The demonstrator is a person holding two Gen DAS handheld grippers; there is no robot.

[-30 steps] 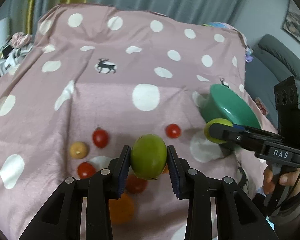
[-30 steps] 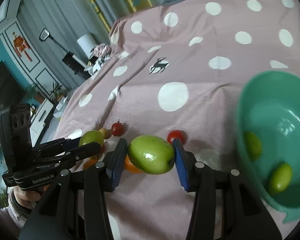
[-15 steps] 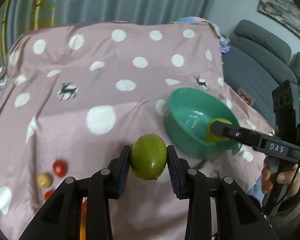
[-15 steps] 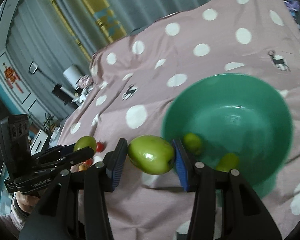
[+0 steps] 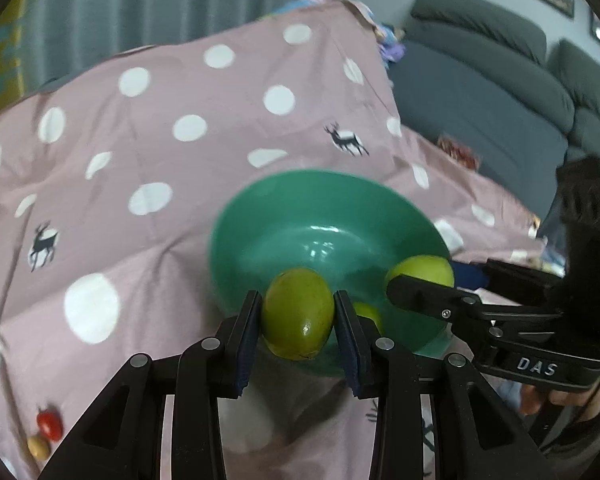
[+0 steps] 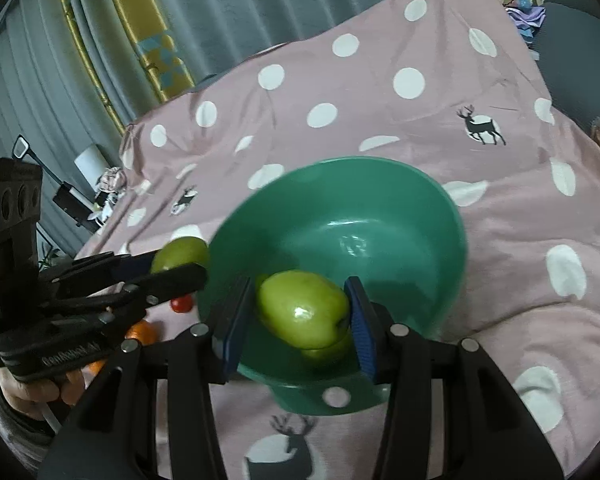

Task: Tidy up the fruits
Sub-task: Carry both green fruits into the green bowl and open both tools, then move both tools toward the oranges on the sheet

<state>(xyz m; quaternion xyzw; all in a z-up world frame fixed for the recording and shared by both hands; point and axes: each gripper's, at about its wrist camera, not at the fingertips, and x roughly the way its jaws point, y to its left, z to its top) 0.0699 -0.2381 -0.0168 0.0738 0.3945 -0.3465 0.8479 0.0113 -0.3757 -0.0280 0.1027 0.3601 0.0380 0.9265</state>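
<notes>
Fruit sorting partly done. Left hand-held gripper (image 5: pixel 298 320) is closed on a green fruit (image 5: pixel 297 313), at the near rim of the green bowl (image 5: pixel 260 208). Right hand-held gripper (image 6: pixel 298 316) pinches a second green fruit (image 6: pixel 303 309) over the bowl's interior, toward its 6 o'clock side. At least one green fruit (image 5: pixel 367 313) already lies inside. Neither held fruit is released yet. Left on the spotted cloth (image 5: pixel 160 128): red tomato (image 5: pixel 49 425) and yellowish fruit (image 5: pixel 38 446) at 8 o'clock in left wrist view; orange fruit (image 6: pixel 142 330) too.
</notes>
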